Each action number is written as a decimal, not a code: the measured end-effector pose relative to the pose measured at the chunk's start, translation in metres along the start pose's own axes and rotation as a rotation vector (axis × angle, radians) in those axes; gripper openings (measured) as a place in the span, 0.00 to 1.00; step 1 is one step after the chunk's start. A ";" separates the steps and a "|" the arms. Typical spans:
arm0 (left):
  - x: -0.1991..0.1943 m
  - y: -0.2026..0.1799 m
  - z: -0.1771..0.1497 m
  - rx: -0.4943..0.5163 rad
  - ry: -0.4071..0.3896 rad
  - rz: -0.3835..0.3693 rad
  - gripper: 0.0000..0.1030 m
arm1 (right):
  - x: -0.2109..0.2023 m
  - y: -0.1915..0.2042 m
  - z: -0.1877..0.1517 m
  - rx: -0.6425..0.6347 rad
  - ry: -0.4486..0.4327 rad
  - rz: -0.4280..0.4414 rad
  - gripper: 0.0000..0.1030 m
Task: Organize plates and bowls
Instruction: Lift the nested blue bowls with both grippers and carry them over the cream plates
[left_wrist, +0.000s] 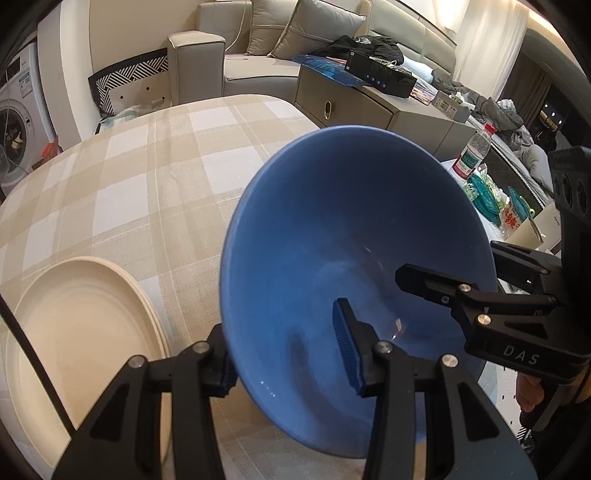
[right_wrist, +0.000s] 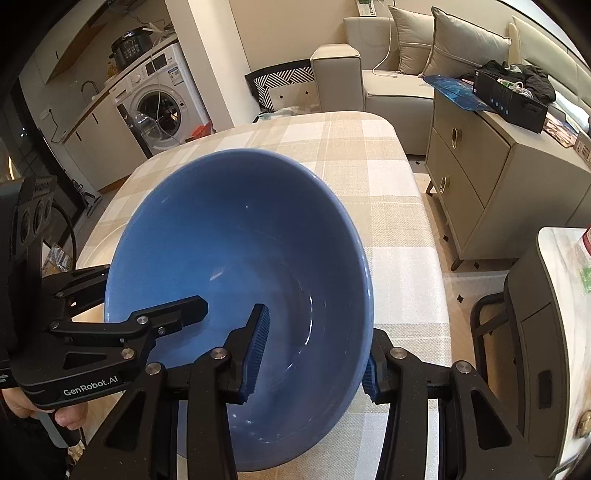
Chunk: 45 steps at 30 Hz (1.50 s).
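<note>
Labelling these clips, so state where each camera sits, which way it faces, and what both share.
Left wrist: on the left gripper, facing down at the blue bowl; a hand shows at right.
Right wrist: on the right gripper, facing down at it; a hand shows at left.
Shared: bowl, checked tablecloth, sofa.

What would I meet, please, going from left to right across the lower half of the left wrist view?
Stack of cream plates → left tool, its fingers on either side of the bowl's wall → blue bowl → right tool, one finger inside the bowl's far rim.
</note>
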<state>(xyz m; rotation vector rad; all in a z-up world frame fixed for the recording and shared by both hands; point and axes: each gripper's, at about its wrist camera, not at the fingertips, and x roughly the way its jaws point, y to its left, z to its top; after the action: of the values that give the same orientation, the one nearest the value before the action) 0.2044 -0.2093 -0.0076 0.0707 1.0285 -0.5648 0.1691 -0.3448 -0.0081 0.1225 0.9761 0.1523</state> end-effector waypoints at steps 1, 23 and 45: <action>-0.001 0.000 0.000 0.000 -0.004 0.000 0.42 | 0.000 -0.001 0.000 0.004 0.000 0.003 0.42; -0.009 0.012 0.007 -0.060 -0.062 0.023 0.22 | -0.004 -0.016 -0.003 0.085 -0.016 -0.004 0.22; -0.021 0.009 0.009 -0.044 -0.050 0.072 0.21 | -0.003 -0.009 0.004 0.101 0.036 -0.025 0.18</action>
<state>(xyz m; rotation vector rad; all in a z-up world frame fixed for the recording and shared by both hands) 0.2075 -0.1959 0.0125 0.0543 0.9853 -0.4765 0.1716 -0.3548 -0.0044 0.2008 1.0210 0.0818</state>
